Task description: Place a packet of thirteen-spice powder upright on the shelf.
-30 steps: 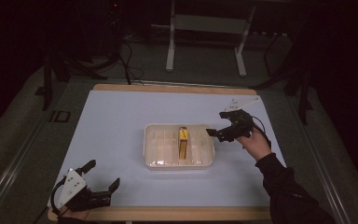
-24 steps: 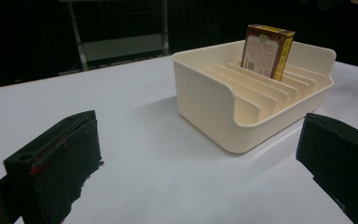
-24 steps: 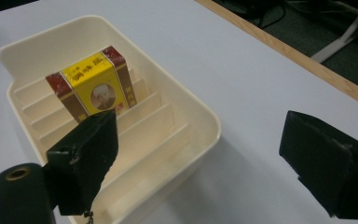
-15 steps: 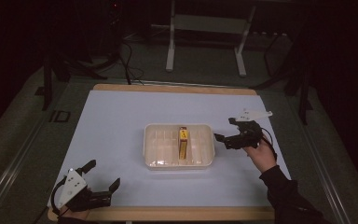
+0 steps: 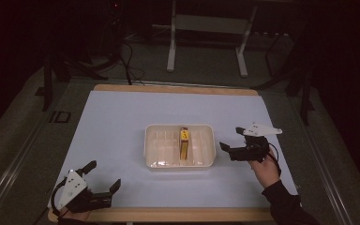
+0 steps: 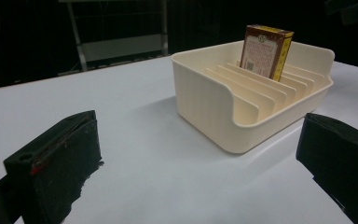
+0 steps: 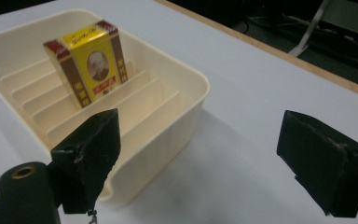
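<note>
A cream plastic tray (image 5: 180,161) with a row of upright divider fins sits near the middle of the pale blue table top (image 5: 122,117). One small yellow and dark red carton (image 5: 183,144) stands on edge in a slot between two fins, roughly midway along the row, its top rising above the tray rim. In the right gripper view the carton (image 7: 88,65) shows a yellow face with an oval portrait and red bands; in the left gripper view its (image 6: 265,50) brown printed back faces the camera and it leans slightly against a fin.

The right gripper (image 5: 238,146) hovers just beside the tray's right wall, apart from it, pointing left toward the tray. Its jaws stand wide with nothing between them (they have just been closing a little), and the pads touch neither tray nor carton. In the right gripper view the tray's rounded corner (image 7: 186,93) lies just beyond the left jaw. The hand (image 5: 263,171) holding it comes in from the lower right, in a dark sleeve (image 5: 286,206).

The left gripper (image 5: 104,176) rests low at the table's near left corner, well apart from the tray, jaws spread and empty. In the left gripper view the tray (image 6: 223,107) lies ahead between its two black jaws, farther off
</note>
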